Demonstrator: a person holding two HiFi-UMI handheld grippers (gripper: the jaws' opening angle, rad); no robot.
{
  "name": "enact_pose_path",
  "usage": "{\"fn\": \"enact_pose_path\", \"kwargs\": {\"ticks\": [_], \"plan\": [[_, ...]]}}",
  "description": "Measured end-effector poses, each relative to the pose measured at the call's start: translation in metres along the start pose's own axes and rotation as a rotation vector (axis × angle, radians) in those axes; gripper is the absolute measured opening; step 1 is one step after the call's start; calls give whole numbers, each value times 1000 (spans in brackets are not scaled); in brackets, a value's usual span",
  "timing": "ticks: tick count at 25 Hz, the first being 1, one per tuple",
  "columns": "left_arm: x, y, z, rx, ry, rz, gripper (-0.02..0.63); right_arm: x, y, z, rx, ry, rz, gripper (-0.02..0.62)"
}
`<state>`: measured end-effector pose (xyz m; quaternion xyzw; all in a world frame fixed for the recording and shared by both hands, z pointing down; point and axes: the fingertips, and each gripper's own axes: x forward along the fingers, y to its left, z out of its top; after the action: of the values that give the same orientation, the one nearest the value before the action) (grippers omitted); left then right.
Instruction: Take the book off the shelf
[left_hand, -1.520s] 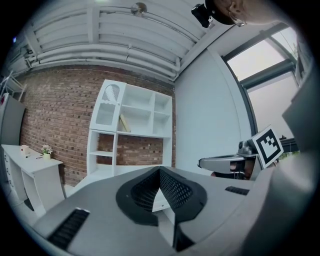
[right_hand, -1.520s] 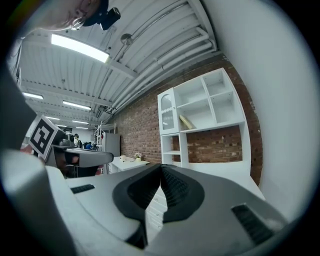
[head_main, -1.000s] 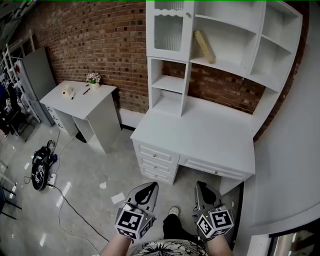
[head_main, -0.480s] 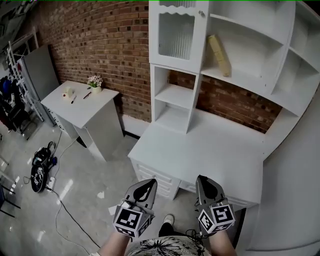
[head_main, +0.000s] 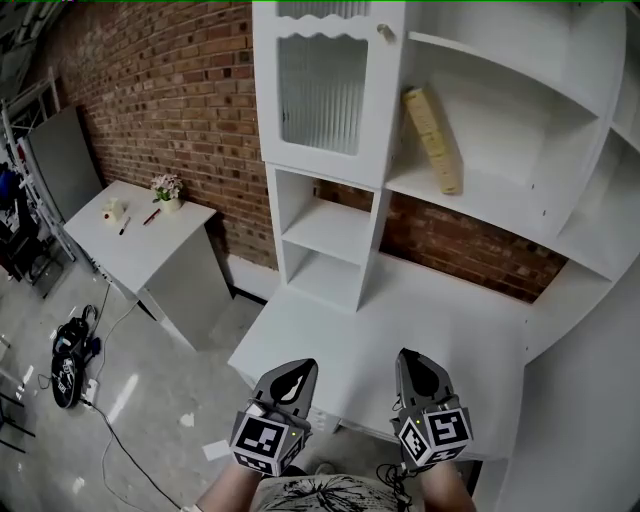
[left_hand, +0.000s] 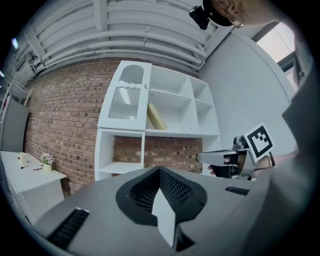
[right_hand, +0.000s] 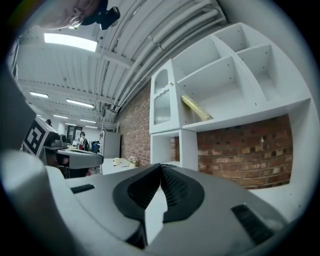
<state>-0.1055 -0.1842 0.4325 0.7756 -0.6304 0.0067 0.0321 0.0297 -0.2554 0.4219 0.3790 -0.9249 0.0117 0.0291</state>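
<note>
The person's grey two-jaw left gripper (head_main: 292, 370) and matching grey right gripper (head_main: 411, 360) are held level, side by side and slightly apart, both pointing forward. Each pair of jaws is pressed together with nothing between. Bare forearms (head_main: 226, 492) show just behind the grippers.

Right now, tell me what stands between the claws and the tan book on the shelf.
Nothing visible does. The tan book leans in an open compartment beside the ribbed-glass cabinet door; the white desk top lies under the path of the left claw and right claw.
</note>
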Motion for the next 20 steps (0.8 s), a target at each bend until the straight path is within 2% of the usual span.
{"fn": "enact_pose_path", "kwargs": {"ticks": [5,10,14,20], "plan": [[53,9,7,21,7,-48,12,29,-35,7,-9,7,-63,8],[101,19,29,37,-30,-119,12,54,-64,22,-26,16,-156,8],[137,30,36,23,-30,-190,12,71,-84,40,-45,-6,-251,8],[178,48,67,51,-74,-296,12,104,-107,72,-98,-5,-389,8]]}}
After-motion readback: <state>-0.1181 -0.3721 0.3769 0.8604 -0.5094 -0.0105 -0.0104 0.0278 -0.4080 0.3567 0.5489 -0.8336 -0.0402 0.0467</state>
